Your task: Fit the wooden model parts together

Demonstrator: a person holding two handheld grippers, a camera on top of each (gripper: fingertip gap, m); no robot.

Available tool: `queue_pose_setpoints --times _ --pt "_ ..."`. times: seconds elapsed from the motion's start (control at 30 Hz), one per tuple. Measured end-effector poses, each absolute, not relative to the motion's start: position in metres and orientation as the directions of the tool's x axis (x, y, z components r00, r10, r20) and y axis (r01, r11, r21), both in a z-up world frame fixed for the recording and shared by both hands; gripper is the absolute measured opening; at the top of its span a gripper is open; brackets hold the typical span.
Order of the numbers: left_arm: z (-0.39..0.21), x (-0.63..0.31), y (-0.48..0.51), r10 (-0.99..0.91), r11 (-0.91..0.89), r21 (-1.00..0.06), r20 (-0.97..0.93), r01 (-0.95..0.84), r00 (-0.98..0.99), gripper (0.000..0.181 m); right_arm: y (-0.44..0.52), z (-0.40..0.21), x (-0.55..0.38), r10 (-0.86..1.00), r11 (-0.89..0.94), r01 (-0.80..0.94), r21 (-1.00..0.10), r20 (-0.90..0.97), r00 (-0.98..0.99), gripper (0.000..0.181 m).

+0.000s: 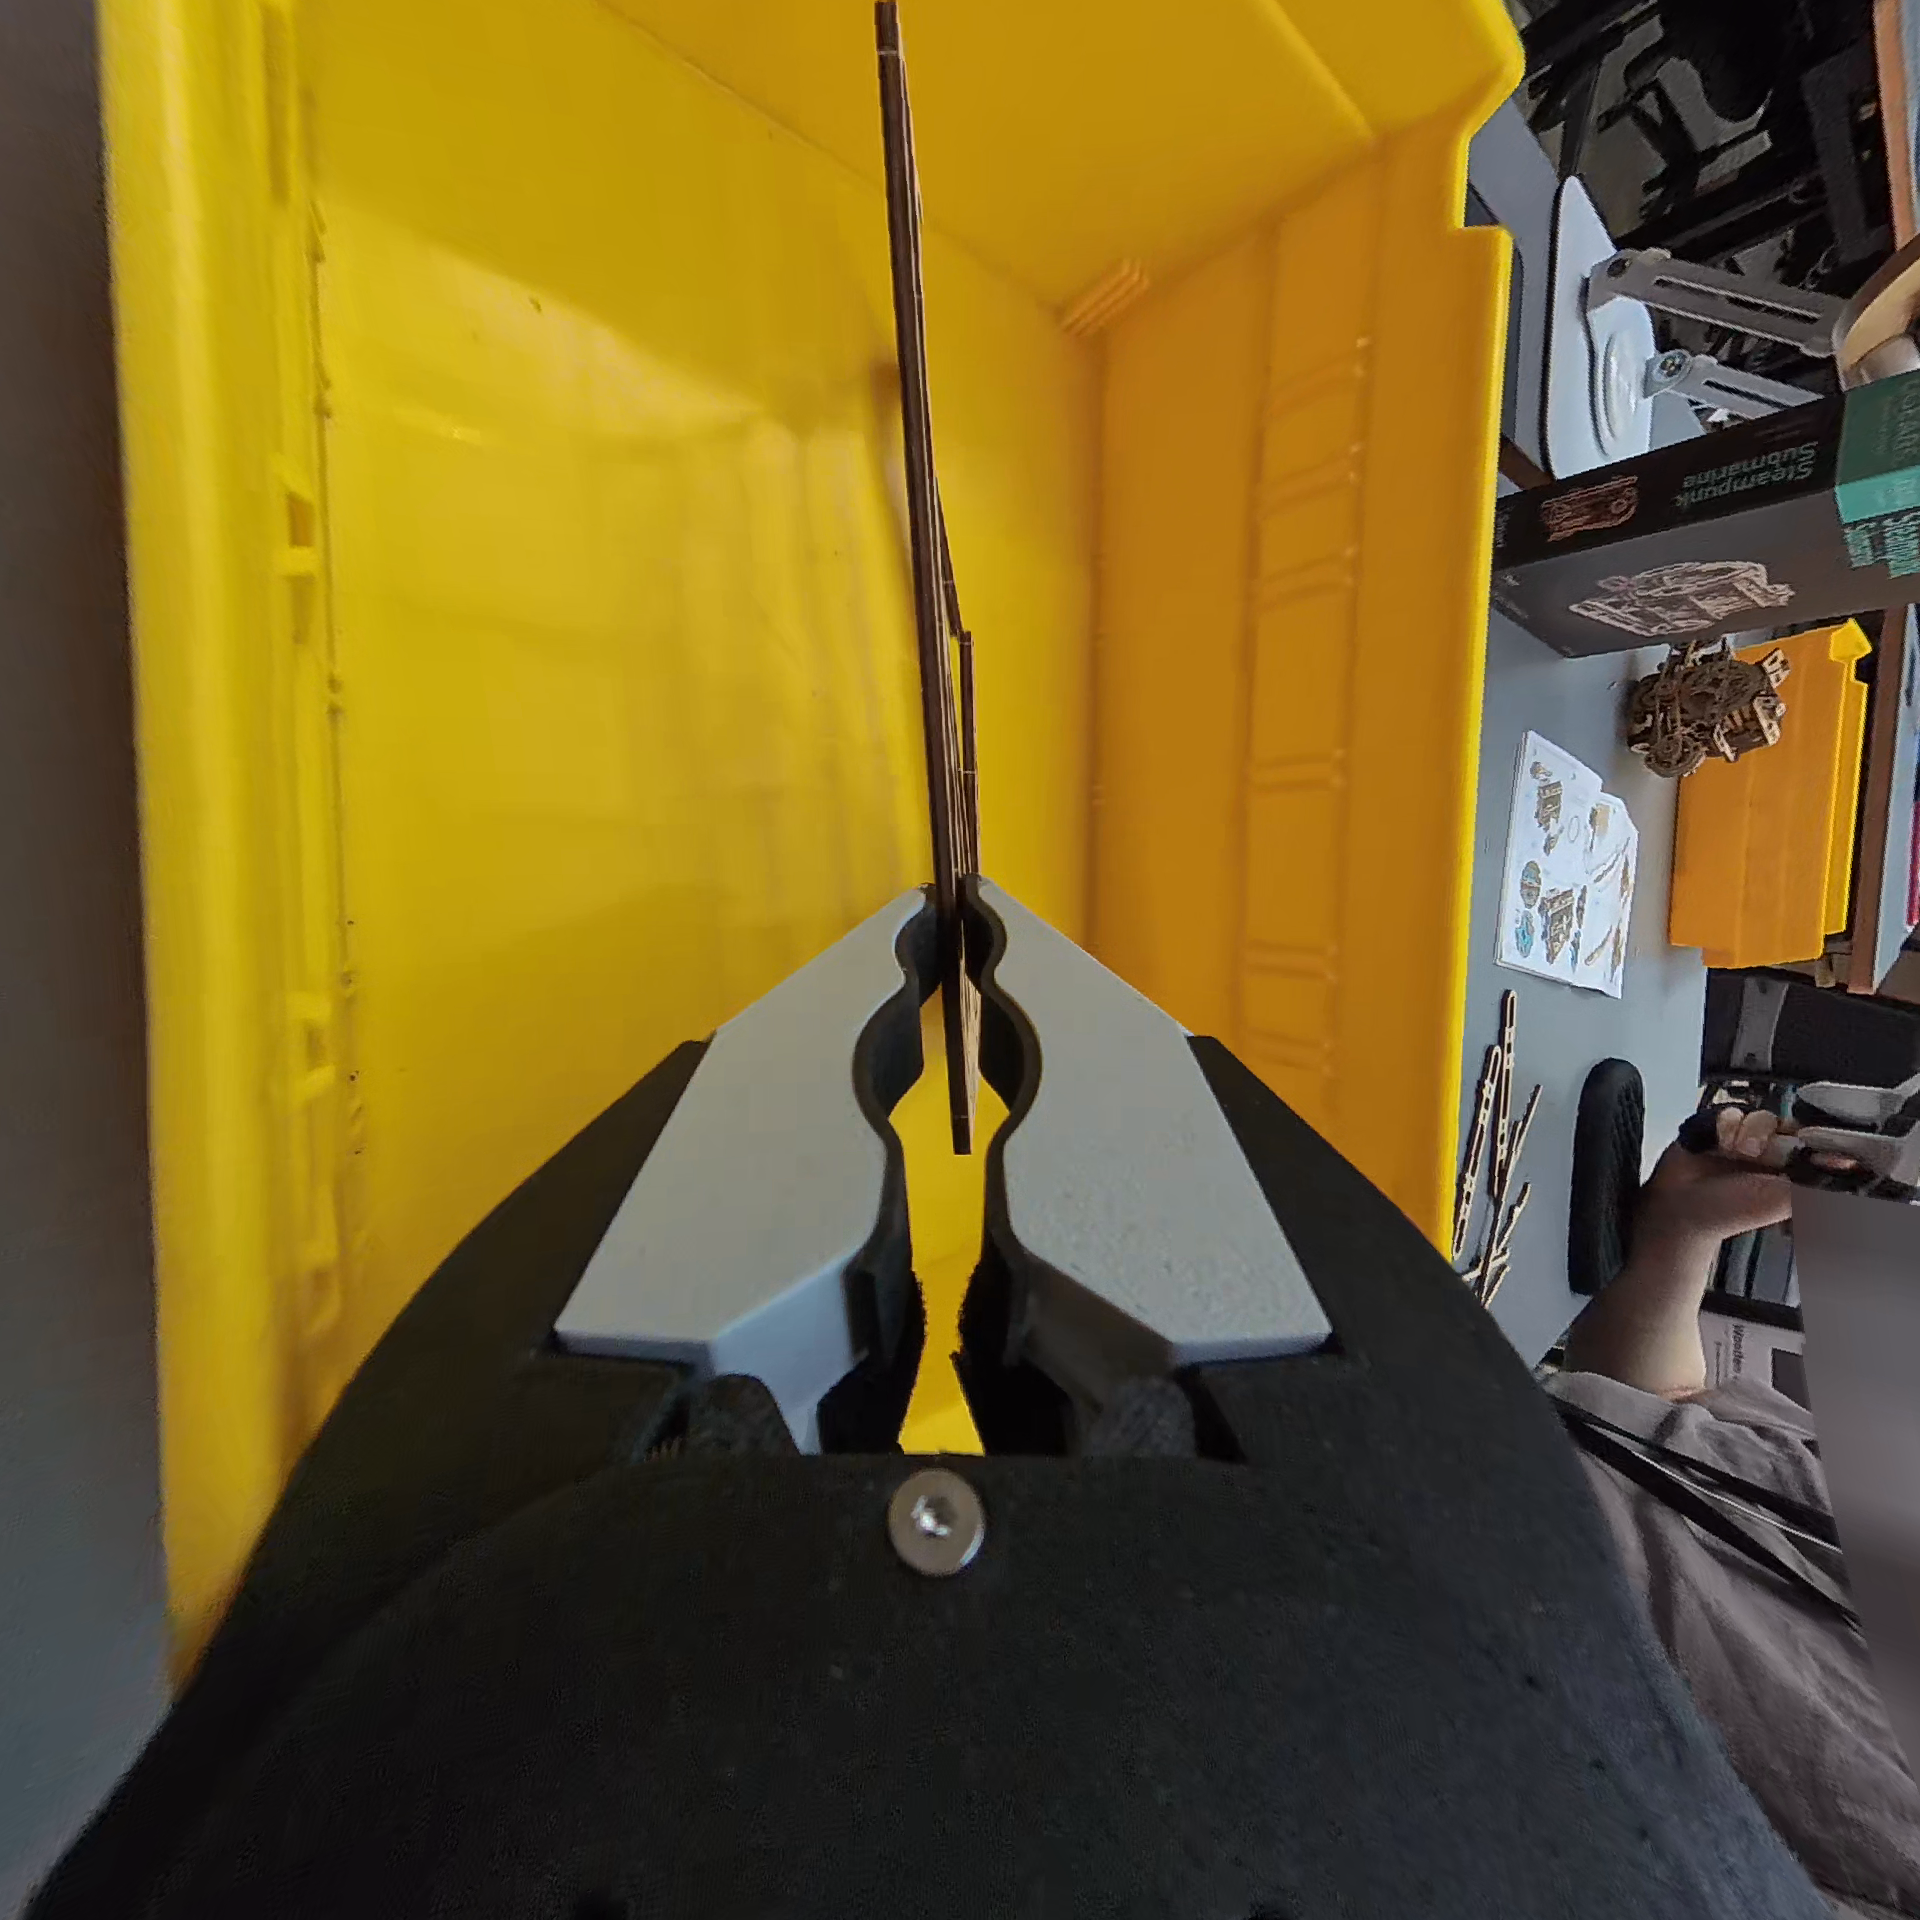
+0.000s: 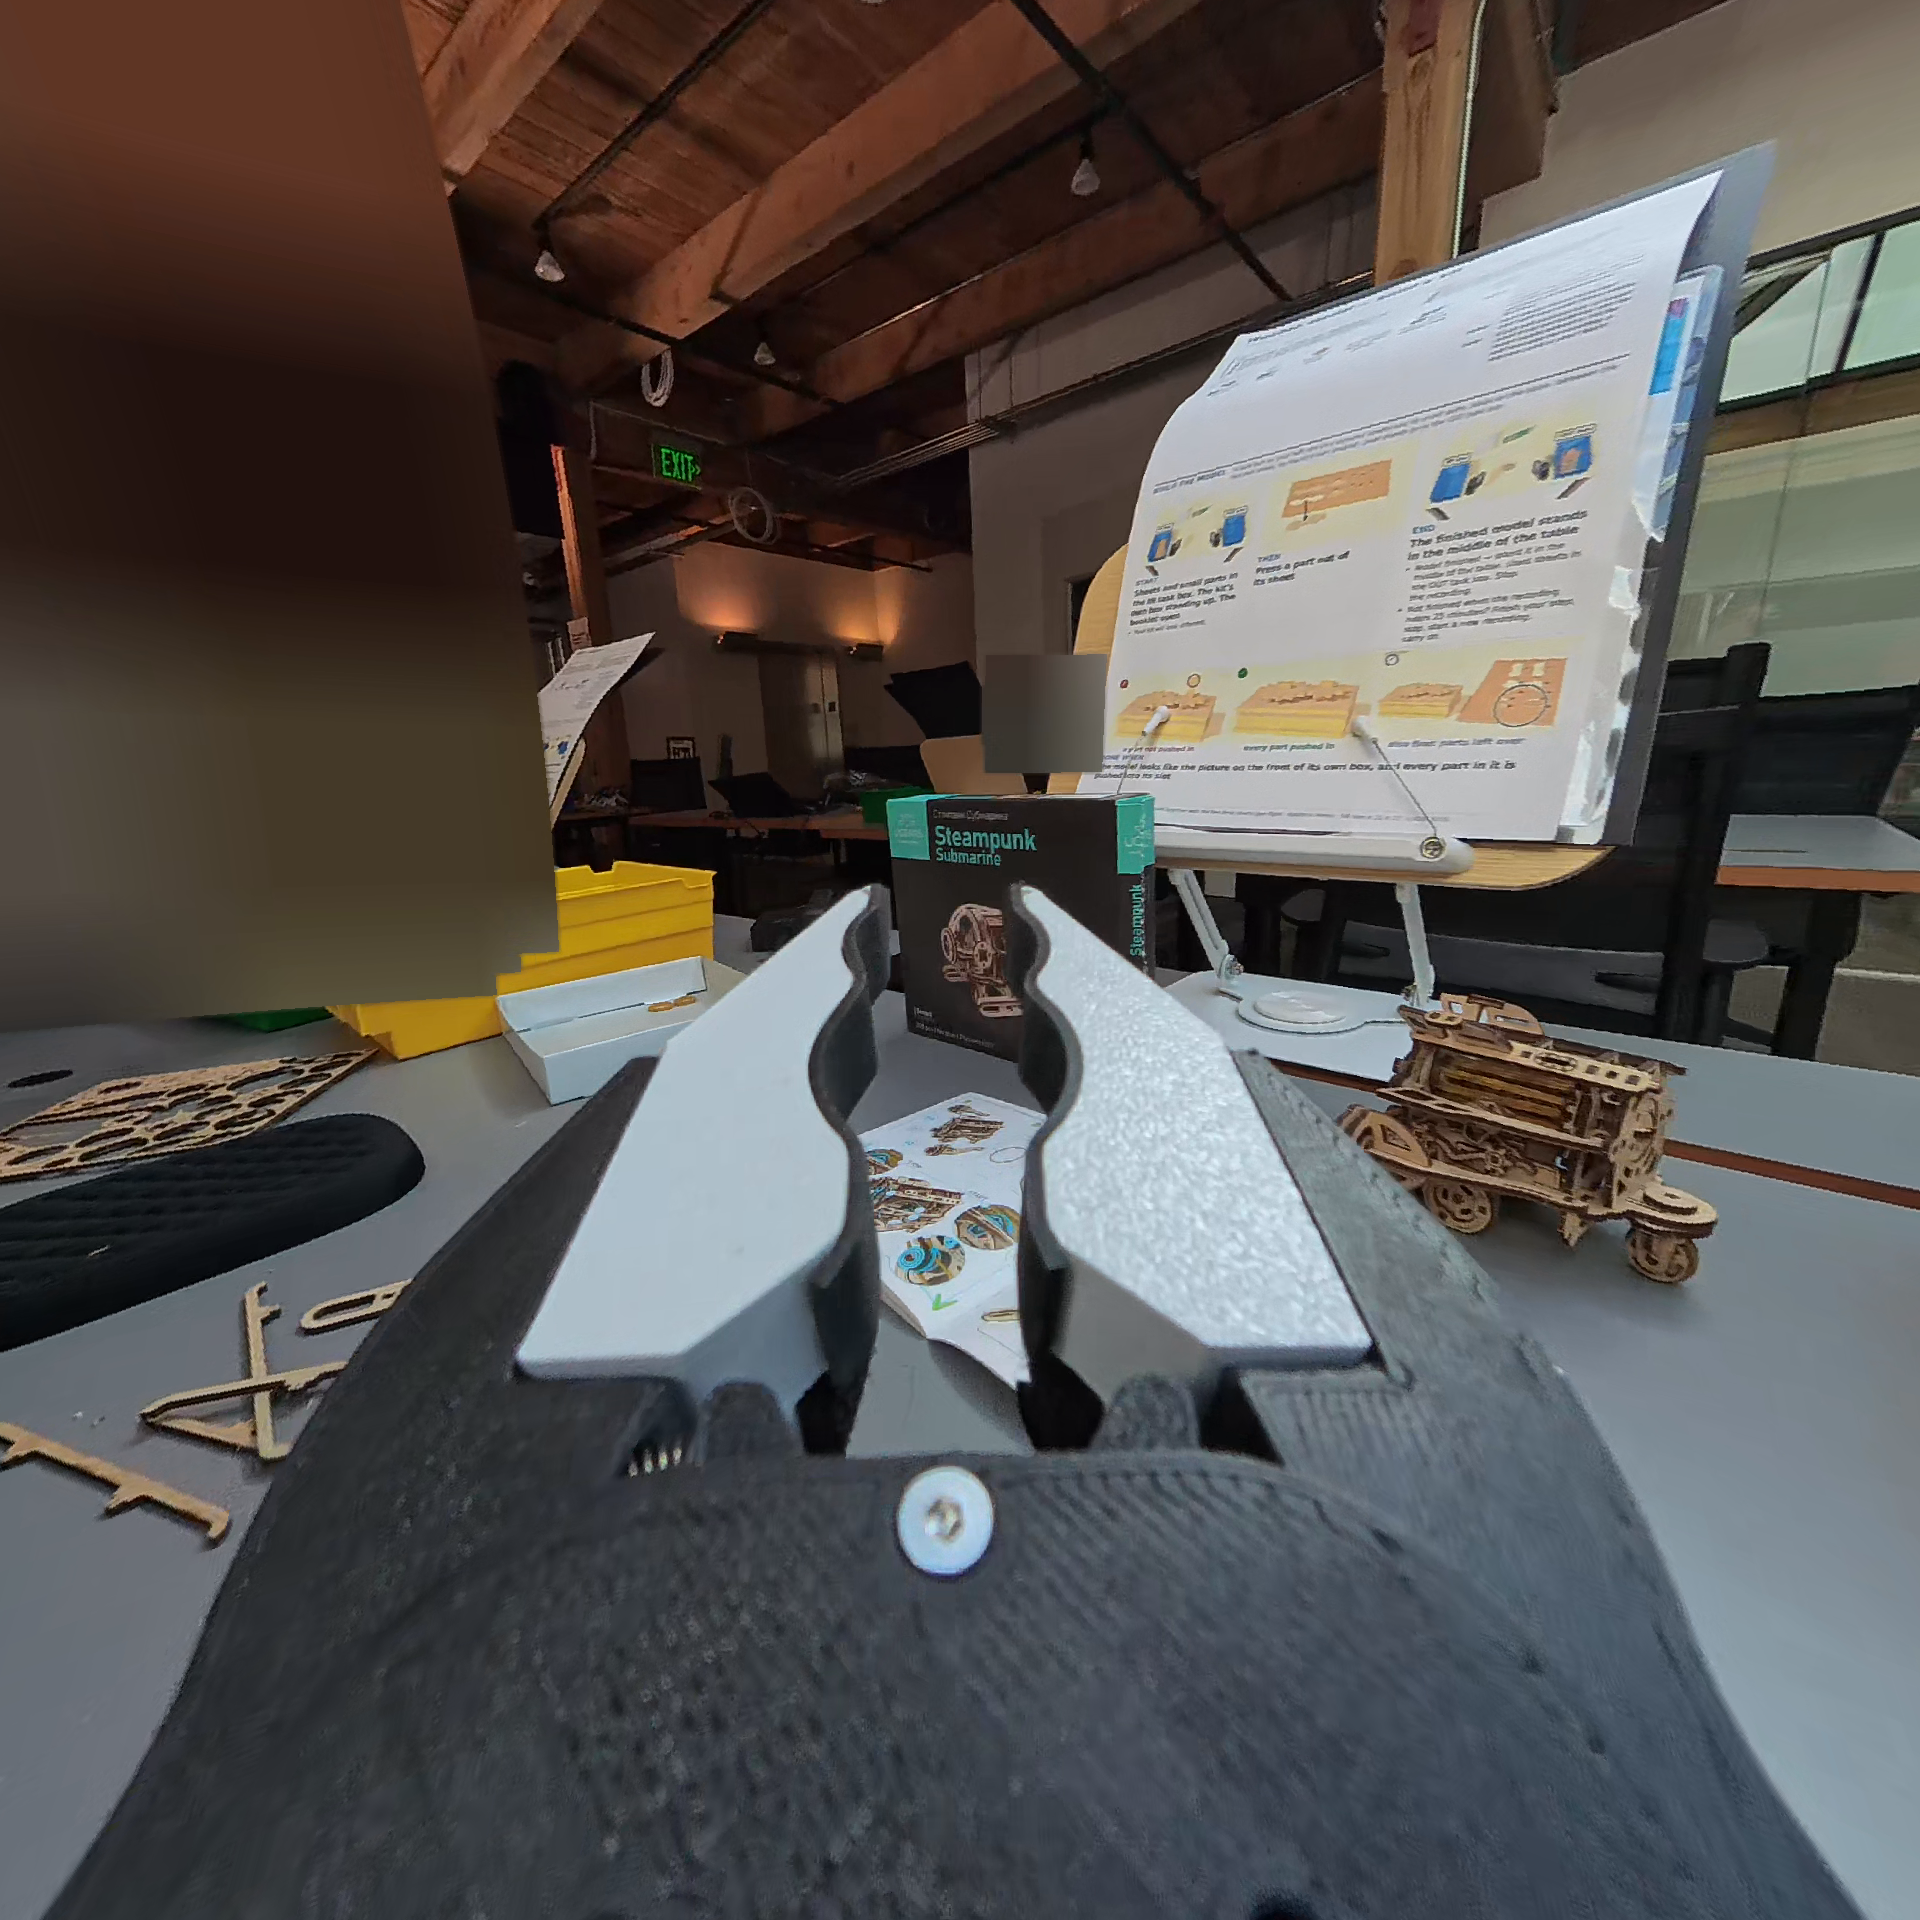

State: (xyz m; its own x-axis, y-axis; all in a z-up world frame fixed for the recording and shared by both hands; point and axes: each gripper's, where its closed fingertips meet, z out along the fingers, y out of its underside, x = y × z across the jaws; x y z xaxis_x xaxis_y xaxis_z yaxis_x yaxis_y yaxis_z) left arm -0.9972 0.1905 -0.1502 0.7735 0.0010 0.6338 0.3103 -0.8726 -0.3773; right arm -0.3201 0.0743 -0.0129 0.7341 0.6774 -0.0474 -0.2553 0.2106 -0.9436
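Observation:
My left gripper [image 1: 961, 883] is shut on thin dark wooden sheets [image 1: 920, 520], seen edge-on and clamped between the tips. They stick out into a large yellow bin [image 1: 623, 623] that fills the view. My right gripper [image 2: 945, 899] is open and empty, held above the grey table over the open booklet [image 2: 935, 1195]. A partly built wooden model on wheels [image 2: 1527, 1132] stands on the table to its right; it also shows in the left wrist view [image 1: 1704, 717]. A punched-out wooden sheet [image 2: 166, 1112] and loose wooden strips [image 2: 249, 1382] lie at the left.
The dark kit box [image 2: 966, 935] stands upright behind the booklet. A document stand with an instruction page [image 2: 1403, 582] is at the back right. A black wrist rest [image 2: 187, 1205], a white tray [image 2: 603, 1018] and stacked yellow bins [image 2: 623, 914] are at the left. My right fingertips sit around 70 centimetres from my left ones.

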Motion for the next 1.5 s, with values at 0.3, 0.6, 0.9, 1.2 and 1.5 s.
queue_pose_setpoints --times 0.3,0.6,0.9,1.2,1.5 --pt "-0.155 -1.000 0.207 0.010 -0.883 -0.370 0.601 0.289 0.800 0.005 0.087 -0.020 -0.307 0.640 0.164 -0.280 -0.946 -0.114 0.760 0.019" --pt "-0.160 -1.001 0.215 -0.011 -0.899 -0.368 0.559 0.236 0.829 0.007 0.092 -0.022 -0.298 0.618 0.148 -0.299 -0.943 -0.148 0.772 0.018" --pt "-0.155 -0.999 0.222 -0.029 -0.888 -0.385 0.589 0.250 0.807 0.004 0.095 -0.024 -0.296 0.621 0.125 -0.321 -0.939 -0.178 0.763 0.018" --pt "-0.150 -0.996 0.223 -0.034 -0.884 -0.389 0.608 0.260 0.794 0.001 0.094 -0.024 -0.296 0.632 0.118 -0.333 -0.935 -0.188 0.752 0.018" --pt "-0.169 -1.003 0.218 -0.008 -0.908 -0.362 0.514 0.209 0.858 0.021 0.093 -0.024 -0.296 0.634 0.117 -0.331 -0.937 -0.186 0.751 0.018"
